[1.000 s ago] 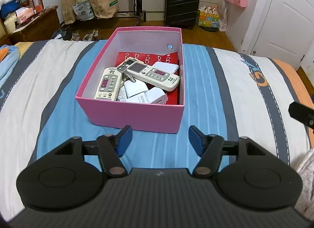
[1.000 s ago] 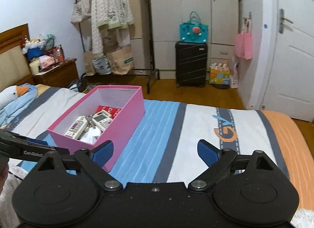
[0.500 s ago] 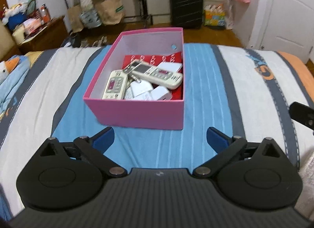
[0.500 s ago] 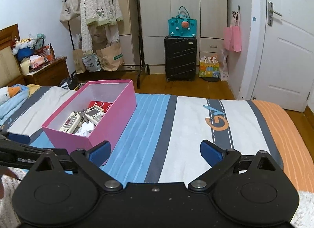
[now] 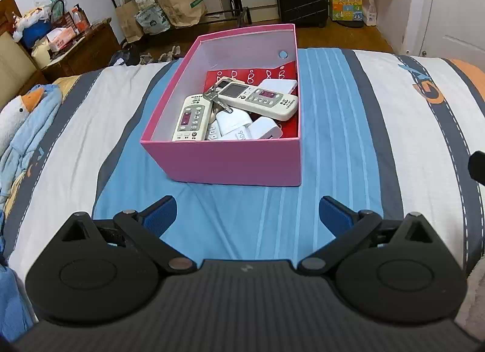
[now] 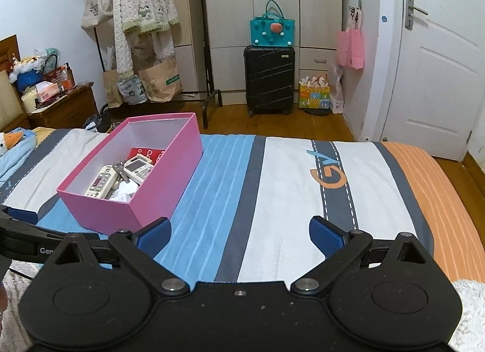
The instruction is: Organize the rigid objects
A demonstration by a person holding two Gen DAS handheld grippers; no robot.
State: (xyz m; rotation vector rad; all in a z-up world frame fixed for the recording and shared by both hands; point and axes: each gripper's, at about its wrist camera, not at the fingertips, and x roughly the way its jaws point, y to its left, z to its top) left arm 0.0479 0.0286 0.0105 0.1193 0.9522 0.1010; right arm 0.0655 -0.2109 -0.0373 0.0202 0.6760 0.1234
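Observation:
A pink box stands on the striped bed. It holds two white remote controls, a key bunch, several white chargers and a red packet. My left gripper is open and empty, a little in front of the box's near wall. My right gripper is open and empty over the bed, to the right of the box. The left gripper's finger shows at the right wrist view's left edge.
The bed's striped cover spreads around the box. A blue plush duck lies on the left. Past the bed's foot stand a black suitcase, a clothes rack, a wooden nightstand and a white door.
My left gripper opened wider and drew back and up from the box, which now looks smaller and further. The right gripper stayed open and shifted slightly.

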